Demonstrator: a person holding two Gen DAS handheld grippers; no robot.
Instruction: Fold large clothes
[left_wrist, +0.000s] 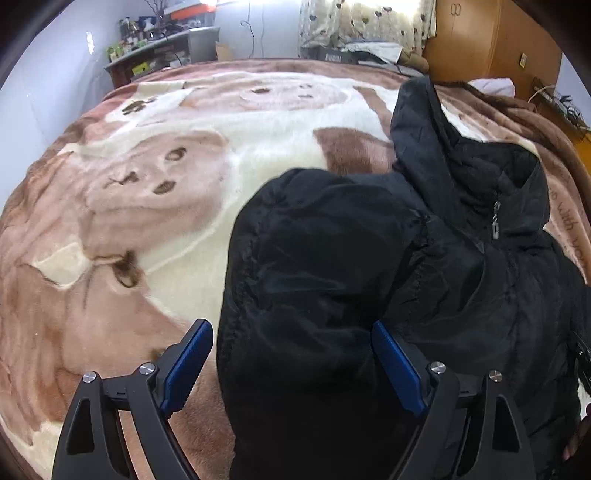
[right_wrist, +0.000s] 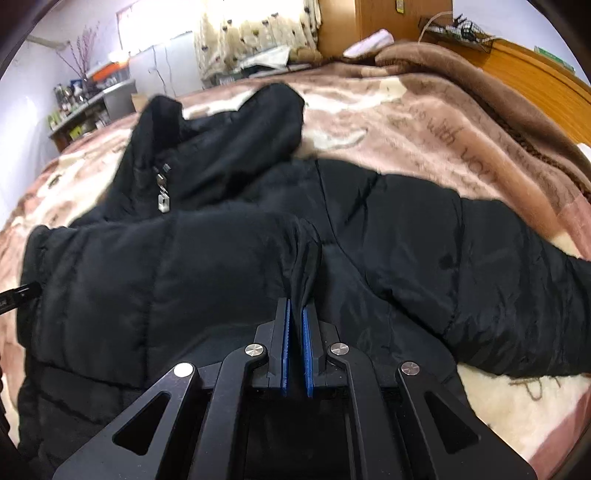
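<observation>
A black padded jacket (left_wrist: 406, 258) lies on a brown and cream blanket (left_wrist: 147, 184) spread over a bed. In the left wrist view my left gripper (left_wrist: 291, 332) is open, its blue-padded fingers (left_wrist: 188, 365) standing either side of a bulky jacket part, apparently a sleeve, without closing on it. In the right wrist view the jacket (right_wrist: 221, 258) lies front up with its zipper pull (right_wrist: 163, 201) near the collar, and one sleeve (right_wrist: 480, 258) stretches to the right. My right gripper (right_wrist: 297, 306) is shut on a pinched fold of the jacket fabric (right_wrist: 304, 258).
A cluttered shelf (left_wrist: 159, 48) stands at the far left wall. A heart-patterned curtain (left_wrist: 362, 22) and a wooden wardrobe (left_wrist: 487, 40) lie behind the bed. A wooden bed frame (right_wrist: 535, 70) runs along the right. Bare blanket (right_wrist: 424, 122) lies beyond the jacket.
</observation>
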